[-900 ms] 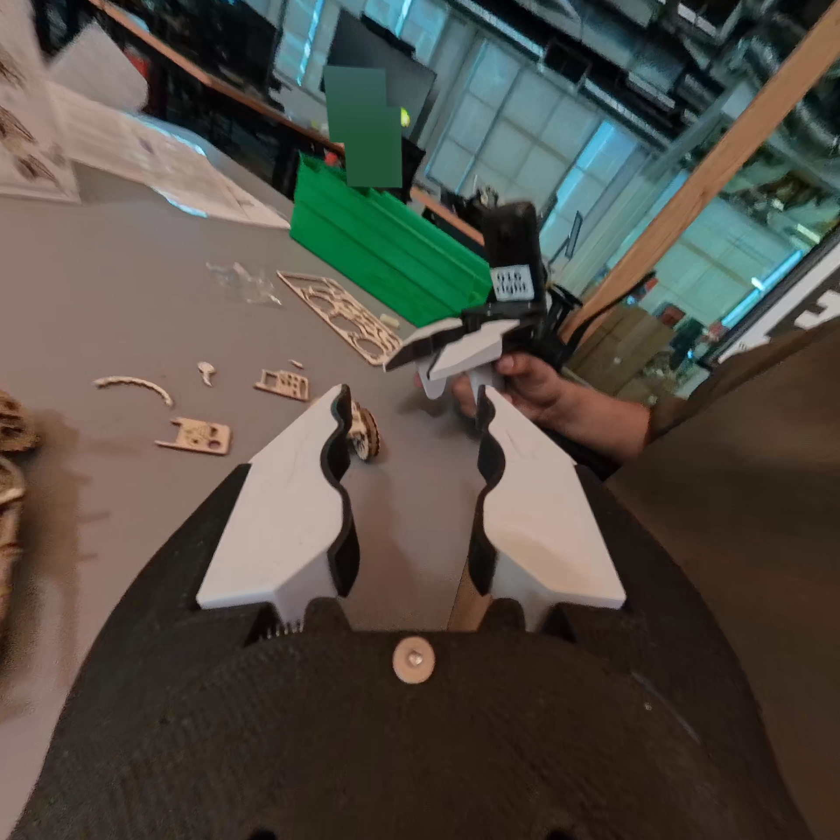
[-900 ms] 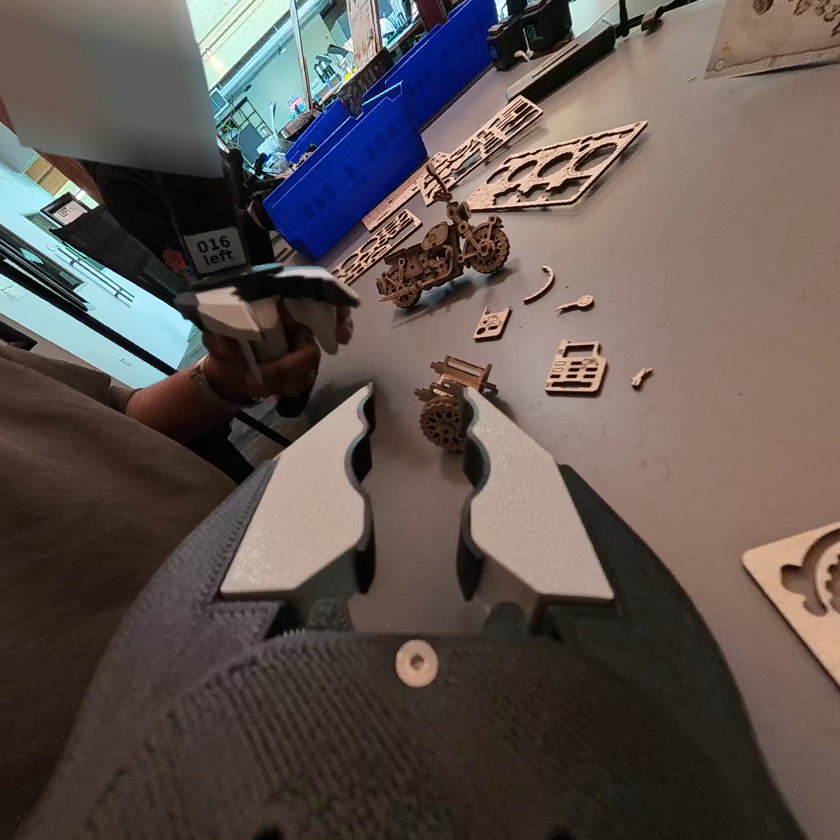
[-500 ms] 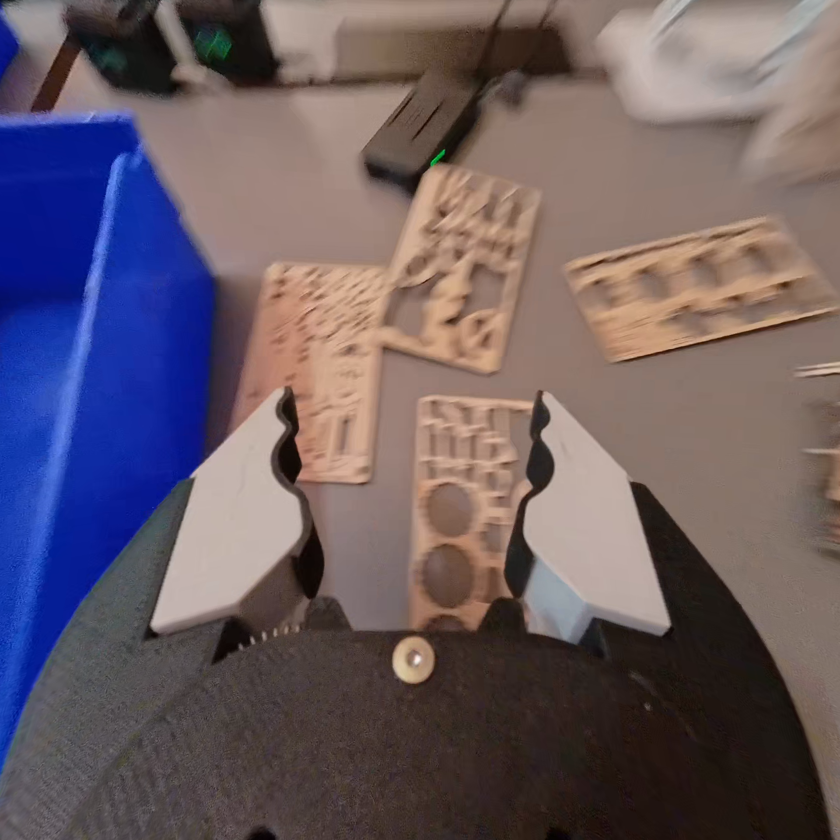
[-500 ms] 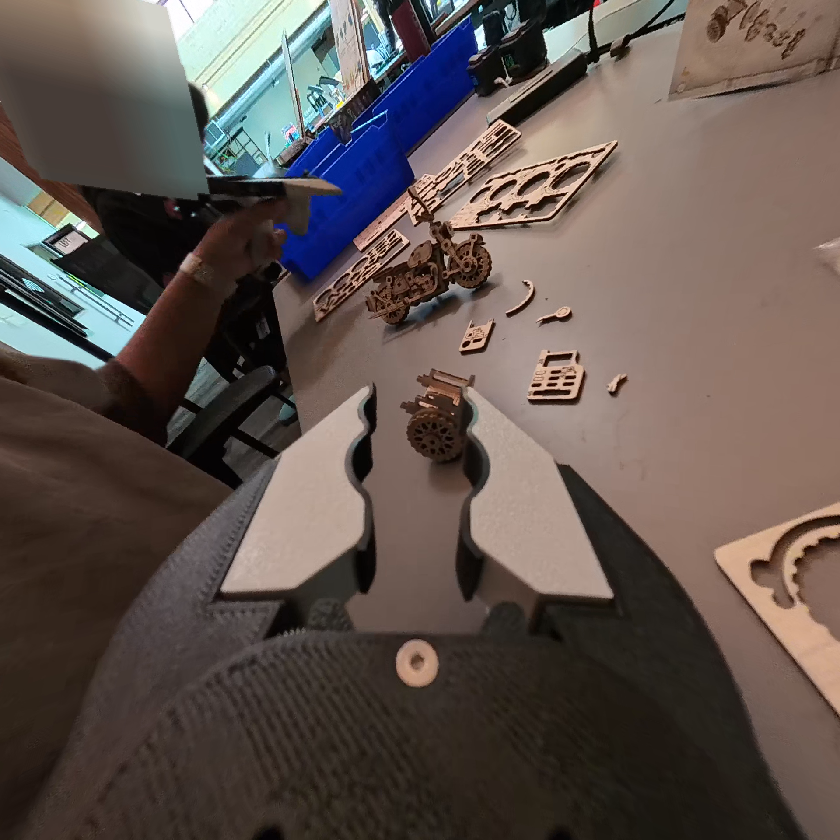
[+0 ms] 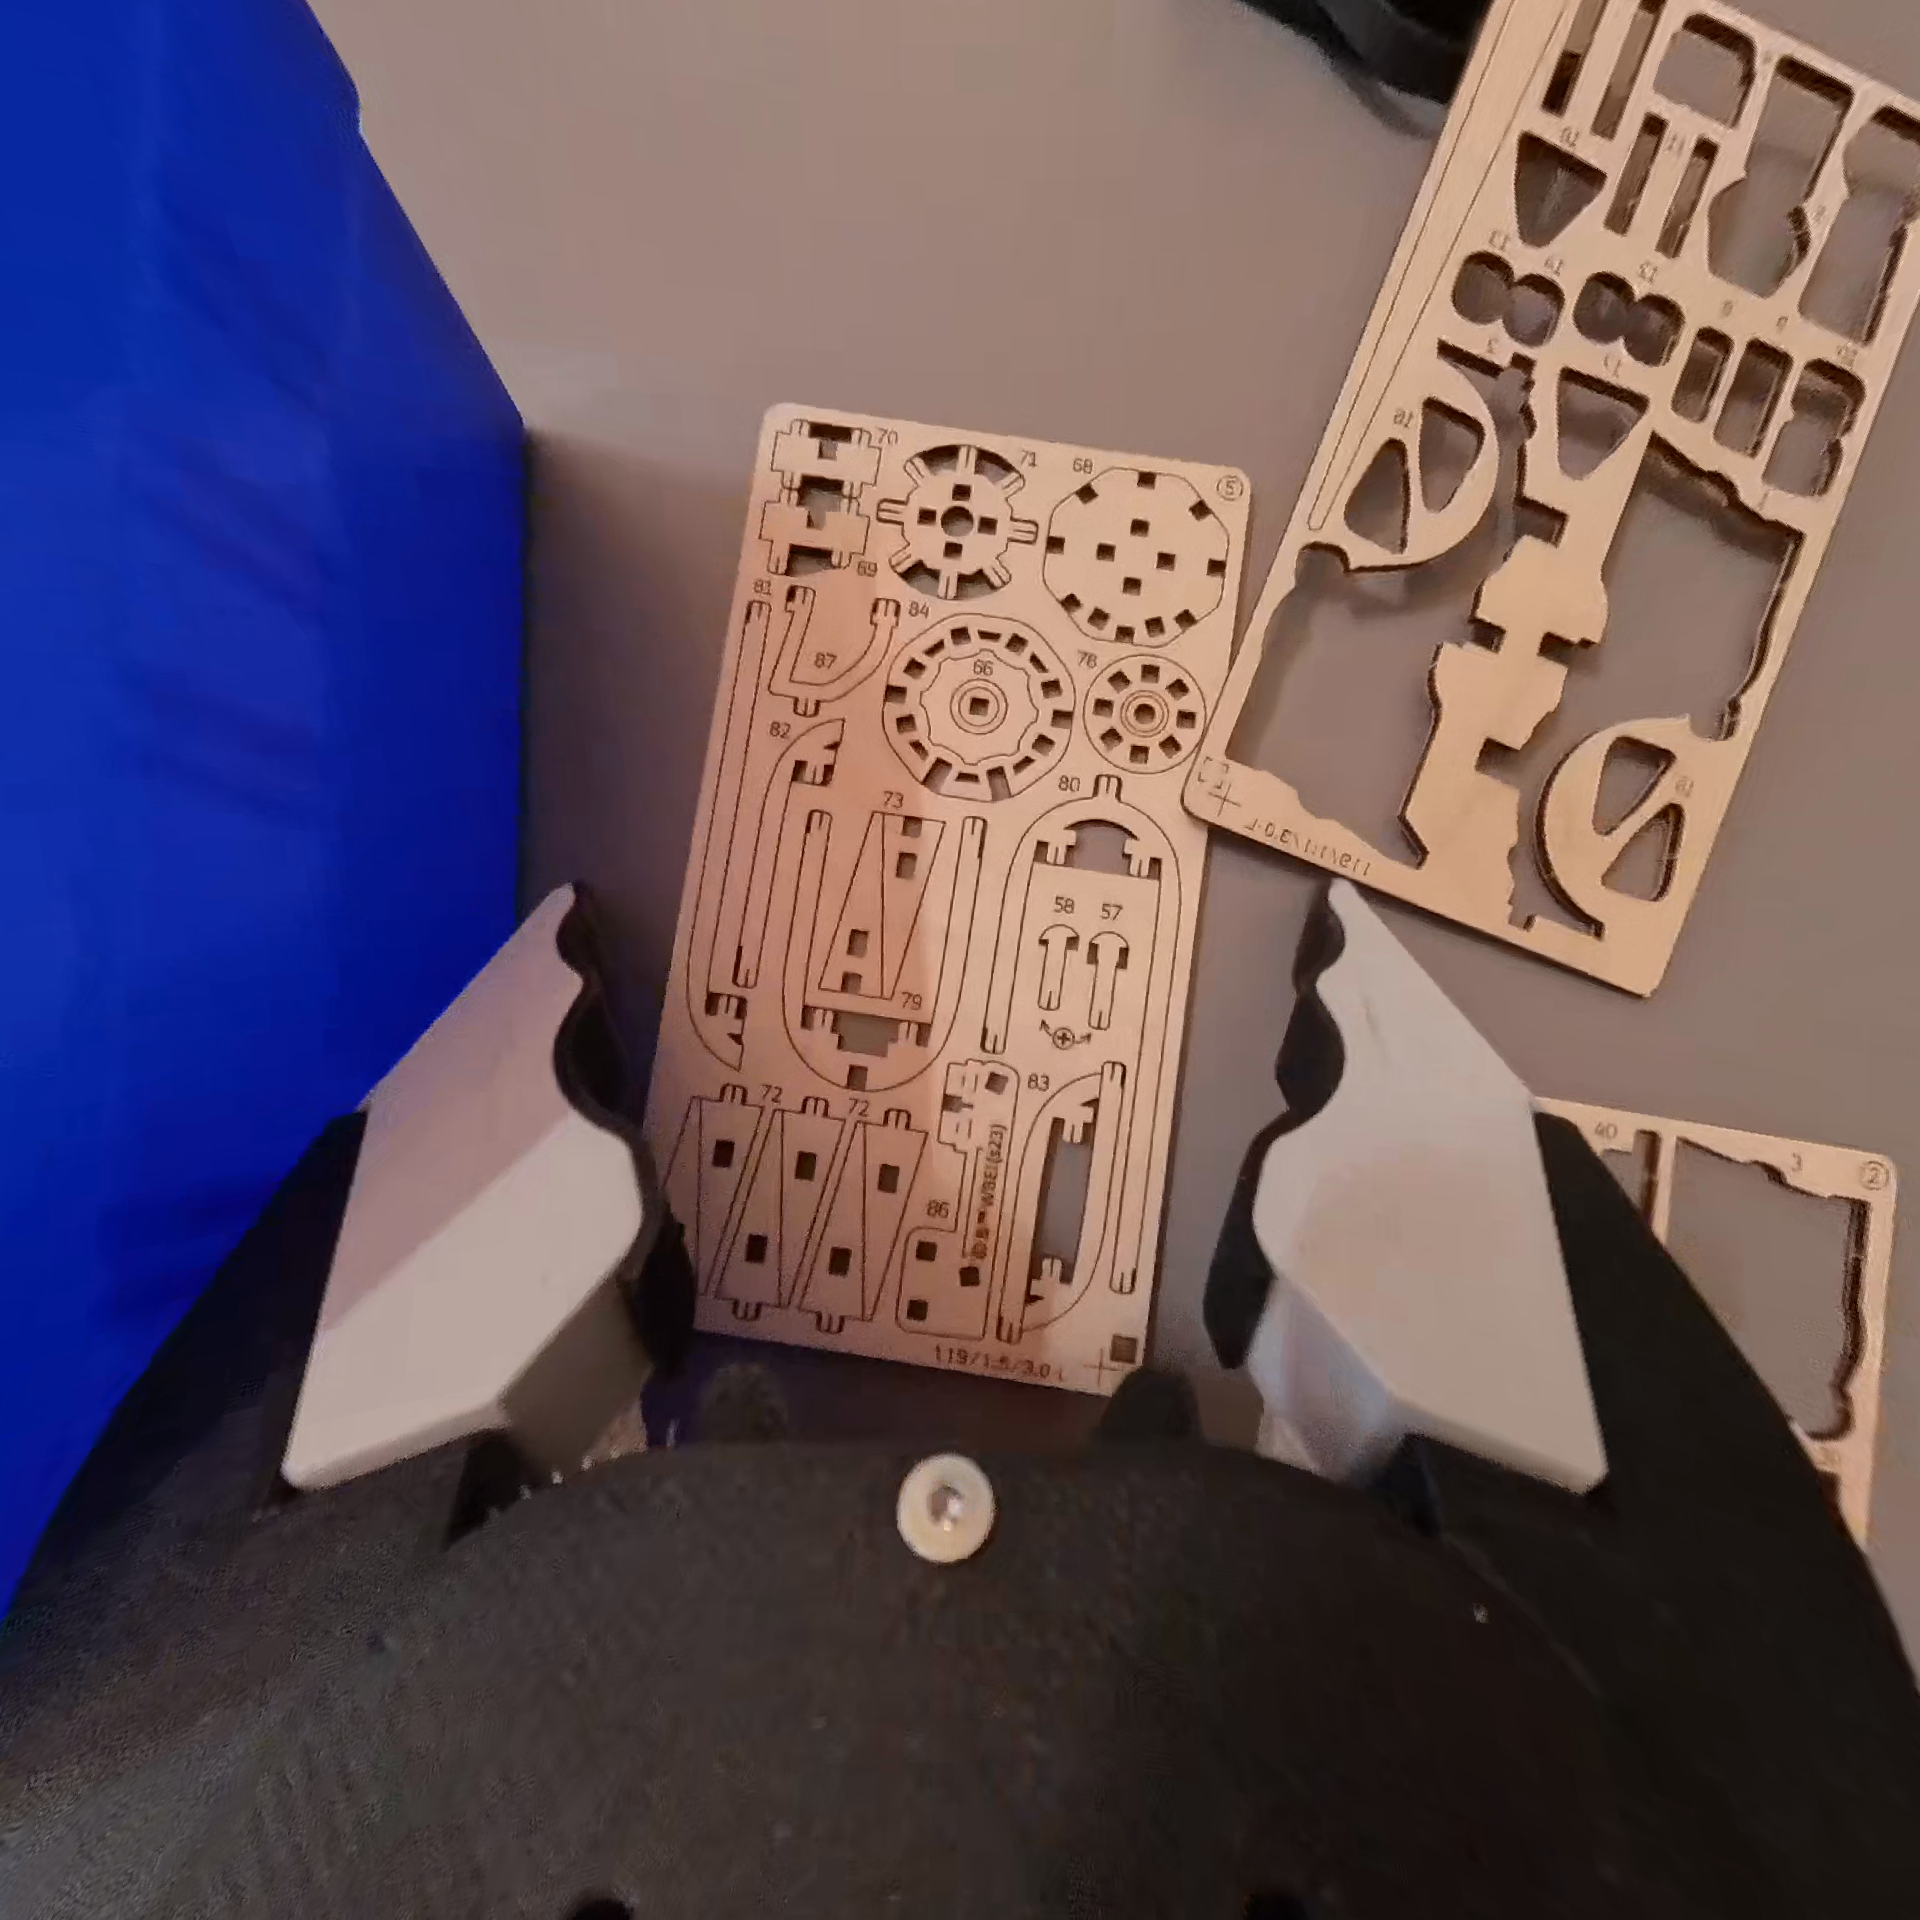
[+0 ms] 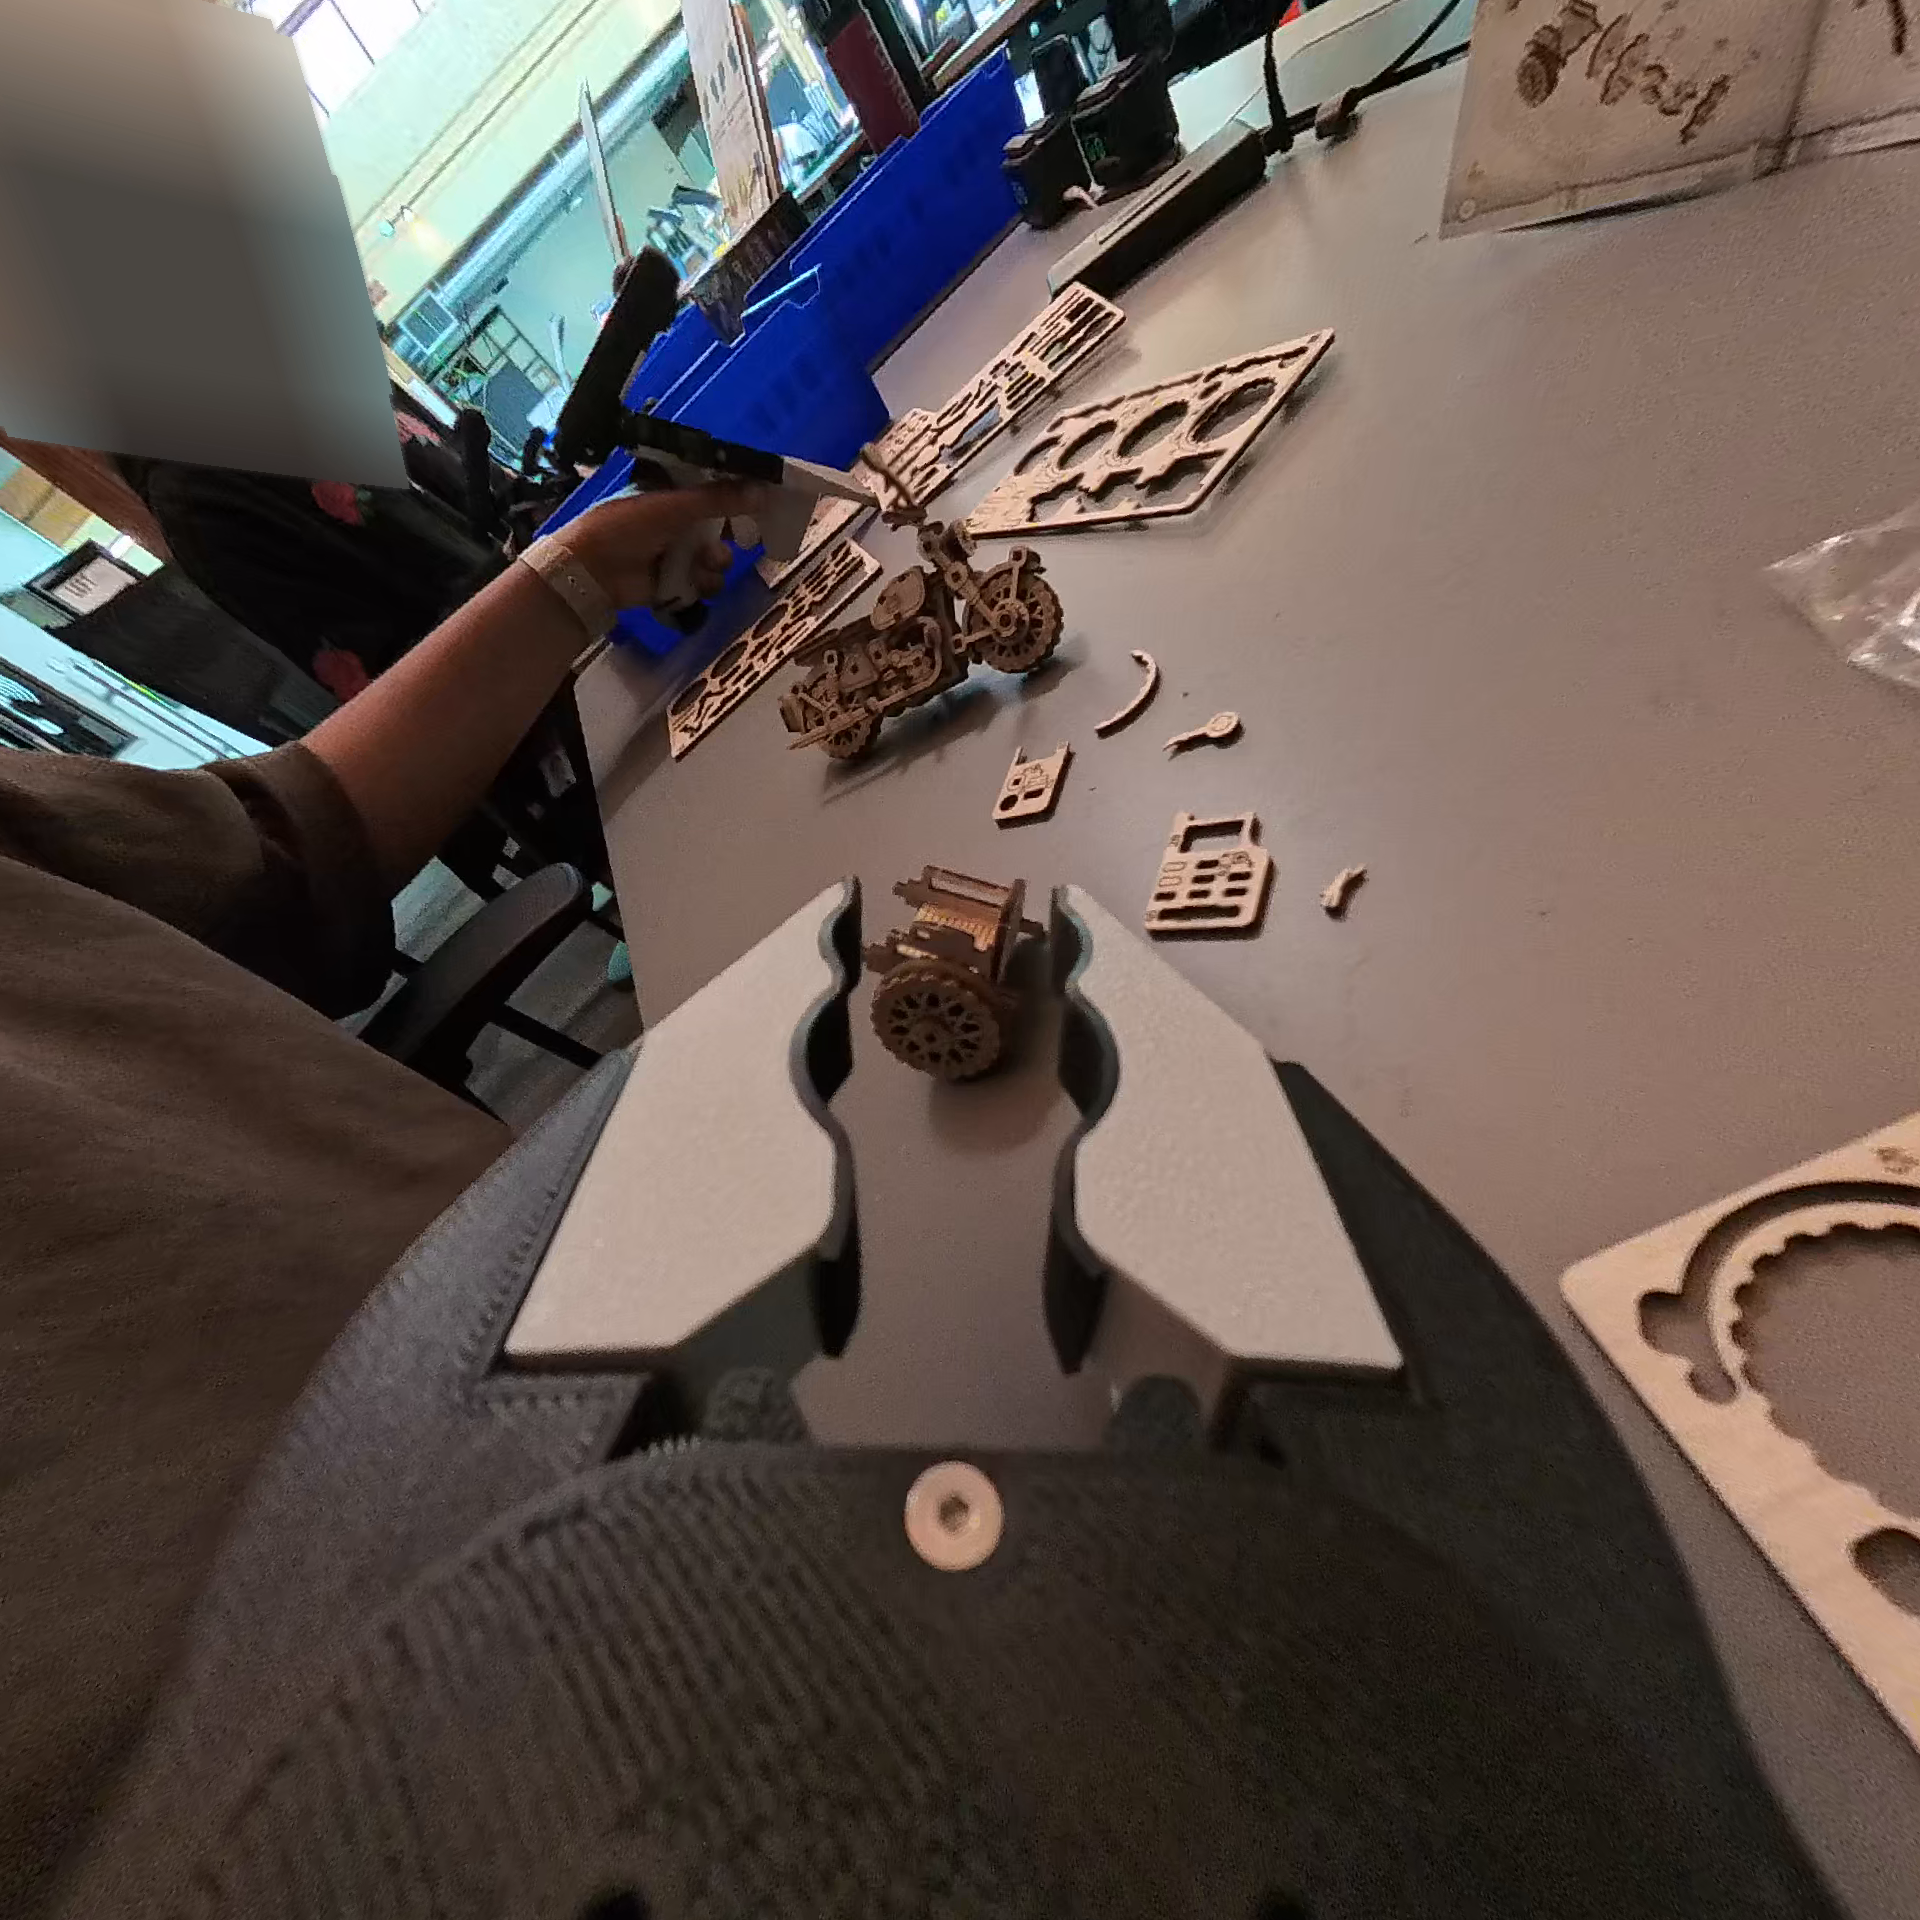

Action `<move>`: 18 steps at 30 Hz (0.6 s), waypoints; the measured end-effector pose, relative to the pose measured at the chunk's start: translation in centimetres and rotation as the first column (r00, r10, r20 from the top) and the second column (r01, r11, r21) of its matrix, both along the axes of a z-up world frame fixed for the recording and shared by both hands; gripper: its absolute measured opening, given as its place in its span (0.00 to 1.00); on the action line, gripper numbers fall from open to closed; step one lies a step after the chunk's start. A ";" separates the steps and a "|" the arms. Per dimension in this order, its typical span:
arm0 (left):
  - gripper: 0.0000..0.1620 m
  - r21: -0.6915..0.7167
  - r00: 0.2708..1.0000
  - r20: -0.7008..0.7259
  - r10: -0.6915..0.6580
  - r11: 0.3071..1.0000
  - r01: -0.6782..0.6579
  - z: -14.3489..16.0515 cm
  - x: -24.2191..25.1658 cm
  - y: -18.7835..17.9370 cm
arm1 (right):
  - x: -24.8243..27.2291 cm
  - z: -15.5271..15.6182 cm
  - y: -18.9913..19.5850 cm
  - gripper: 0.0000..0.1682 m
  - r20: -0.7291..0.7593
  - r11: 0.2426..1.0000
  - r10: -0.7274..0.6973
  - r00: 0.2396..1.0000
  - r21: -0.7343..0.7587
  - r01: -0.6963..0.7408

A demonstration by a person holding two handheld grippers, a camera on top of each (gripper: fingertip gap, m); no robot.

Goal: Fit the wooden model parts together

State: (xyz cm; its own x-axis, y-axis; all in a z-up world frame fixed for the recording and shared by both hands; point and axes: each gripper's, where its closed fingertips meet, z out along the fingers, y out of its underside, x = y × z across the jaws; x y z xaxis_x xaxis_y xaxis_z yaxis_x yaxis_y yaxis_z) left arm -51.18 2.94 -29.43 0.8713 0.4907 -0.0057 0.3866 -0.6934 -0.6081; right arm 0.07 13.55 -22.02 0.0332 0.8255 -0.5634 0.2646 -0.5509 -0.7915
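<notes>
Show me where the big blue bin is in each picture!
Left wrist view: the blue bin fills the left side, beside the open jaws.
Right wrist view: the bin is far away, upper middle, behind the wooden motorcycle.
Shared landmark: the flat wooden part sheets lying on the grey table right next to the bin.

Plastic bag (image 6: 1860, 603) cut off by the edge.

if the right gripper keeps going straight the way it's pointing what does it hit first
Most likely the small wheeled wooden assembly, standing on the table just ahead between the open right gripper fingers.
</notes>
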 end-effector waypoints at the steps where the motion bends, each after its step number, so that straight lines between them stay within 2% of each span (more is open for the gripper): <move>1: 0.75 0.004 1.000 -0.002 0.001 1.000 -0.001 0.0 0.1 0.0 | 0.0 0.0 0.1 0.20 -0.002 1.000 -0.002 1.000 -0.009 0.002; 2: 0.74 0.008 1.000 -0.005 -0.008 1.000 0.008 0.1 0.3 0.0 | 0.0 0.0 0.2 0.20 -0.003 1.000 -0.002 1.000 -0.014 0.002; 3: 0.62 0.022 1.000 -0.011 -0.020 1.000 0.021 0.4 0.5 0.1 | 0.0 0.0 0.2 0.20 -0.003 1.000 -0.002 1.000 -0.017 0.002; 4: 0.57 0.037 1.000 -0.014 -0.019 0.999 0.020 0.6 0.7 0.3 | 0.0 0.0 0.1 0.20 -0.003 1.000 0.000 1.000 -0.017 0.000; 11: 0.57 0.036 0.996 -0.090 -0.022 0.999 0.026 1.5 1.7 -0.2 | 0.0 0.1 -0.4 0.20 -0.008 1.000 0.017 1.000 -0.012 -0.017; 15: 0.57 0.006 0.970 -0.244 -0.023 1.000 0.025 4.5 1.8 -1.4 | 0.1 0.2 -0.6 0.20 -0.010 1.000 0.020 1.000 -0.003 -0.020; 18: 0.57 -0.046 0.916 -0.400 -0.029 0.999 0.012 7.5 1.7 -3.1 | 0.1 0.3 -0.7 0.20 -0.014 1.000 0.024 1.000 -0.002 -0.024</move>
